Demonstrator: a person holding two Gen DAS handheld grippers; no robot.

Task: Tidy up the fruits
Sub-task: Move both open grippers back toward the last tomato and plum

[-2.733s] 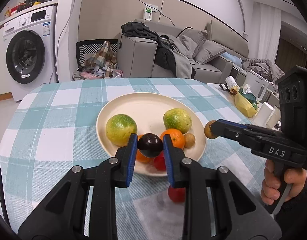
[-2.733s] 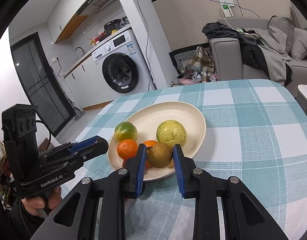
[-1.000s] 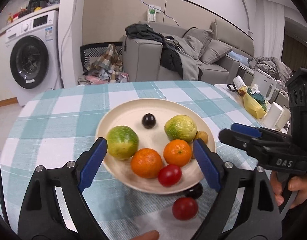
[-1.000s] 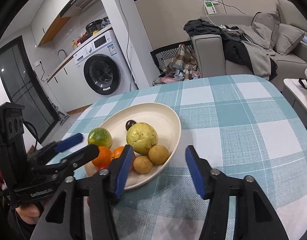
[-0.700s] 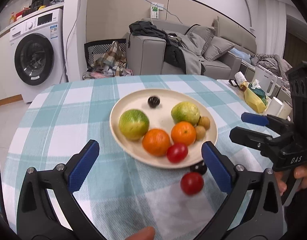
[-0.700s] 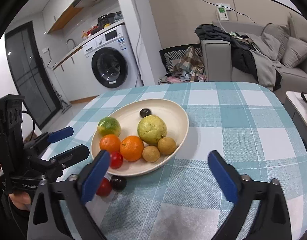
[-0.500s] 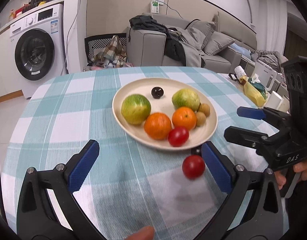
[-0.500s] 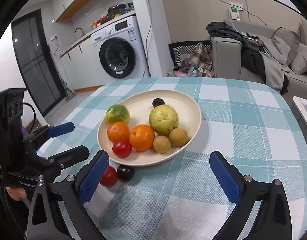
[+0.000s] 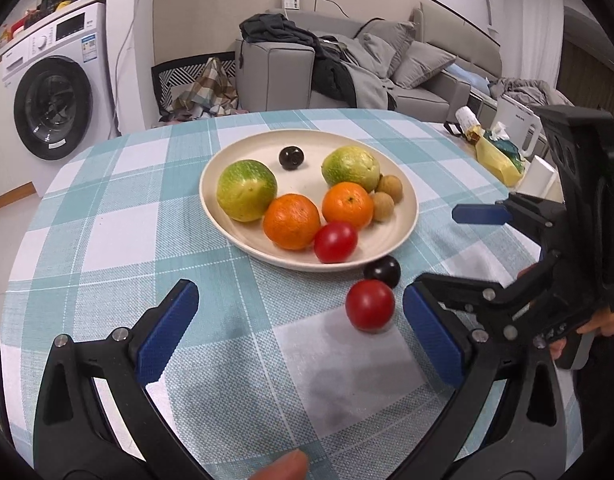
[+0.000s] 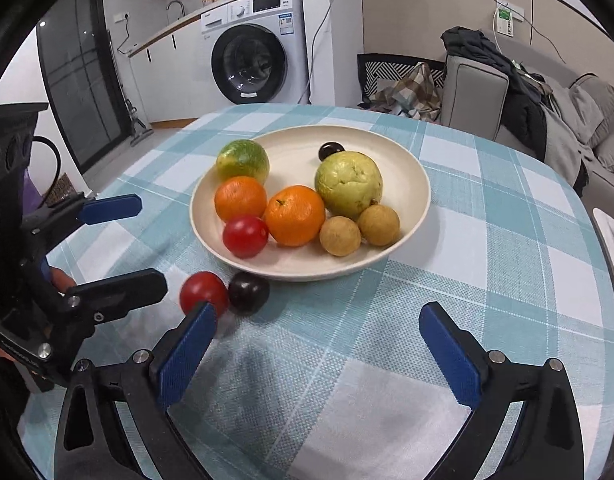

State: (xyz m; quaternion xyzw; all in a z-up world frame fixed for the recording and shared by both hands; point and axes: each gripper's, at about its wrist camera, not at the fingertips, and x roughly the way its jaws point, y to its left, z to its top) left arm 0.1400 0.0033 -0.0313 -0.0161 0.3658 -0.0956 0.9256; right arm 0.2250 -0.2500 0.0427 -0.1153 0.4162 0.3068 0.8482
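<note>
Left gripper [image 9: 301,330] stood spread wide above the teal-and-white checked tablecloth [image 9: 107,240], gripping nothing. Right gripper [image 10: 319,344] likewise spread wide, nothing between its blue pads [image 10: 447,354].

Round cream plate [image 9: 403,224] held two green-yellow round fruits [image 9: 246,190], two oranges [image 9: 292,221], two small tan longans [image 9: 383,207], one red cherry tomato [image 9: 335,241] at the near rim, and one small dark plum [image 9: 291,157] toward the far side.

Off the plate, on the cloth: a second dark plum [image 9: 382,271] just beside the plate's near rim, and a second red tomato [image 9: 369,304] touching it on the near side.
</note>
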